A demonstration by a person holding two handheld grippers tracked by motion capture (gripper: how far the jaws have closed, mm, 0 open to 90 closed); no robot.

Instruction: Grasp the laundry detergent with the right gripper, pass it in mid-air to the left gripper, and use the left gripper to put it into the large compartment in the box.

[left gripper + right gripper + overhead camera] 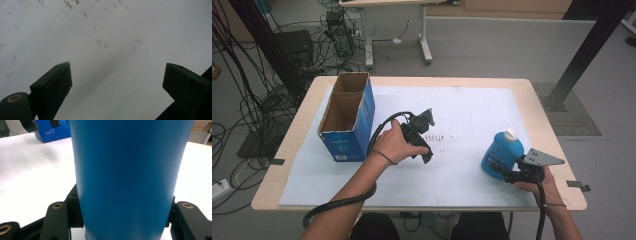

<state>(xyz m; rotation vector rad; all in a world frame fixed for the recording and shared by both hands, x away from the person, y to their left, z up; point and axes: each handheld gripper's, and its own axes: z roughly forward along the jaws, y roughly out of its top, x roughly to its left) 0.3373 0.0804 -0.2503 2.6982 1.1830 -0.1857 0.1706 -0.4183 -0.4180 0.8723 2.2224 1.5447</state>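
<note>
A blue bottle with a white cap stands on the white sheet at the table's right front. My right gripper is shut on its lower body; in the right gripper view the blue bottle stands upright between the two black jaws, which press on its sides. My left gripper hovers low over the middle of the sheet, tilted down. In the left gripper view its fingertips stand wide apart above the bare white sheet, so my left gripper is open with nothing in it.
An open blue cardboard box stands at the table's left; the same blue box appears far off in the right gripper view. The white sheet covers most of the wooden table. Cables and a table leg crowd the floor behind.
</note>
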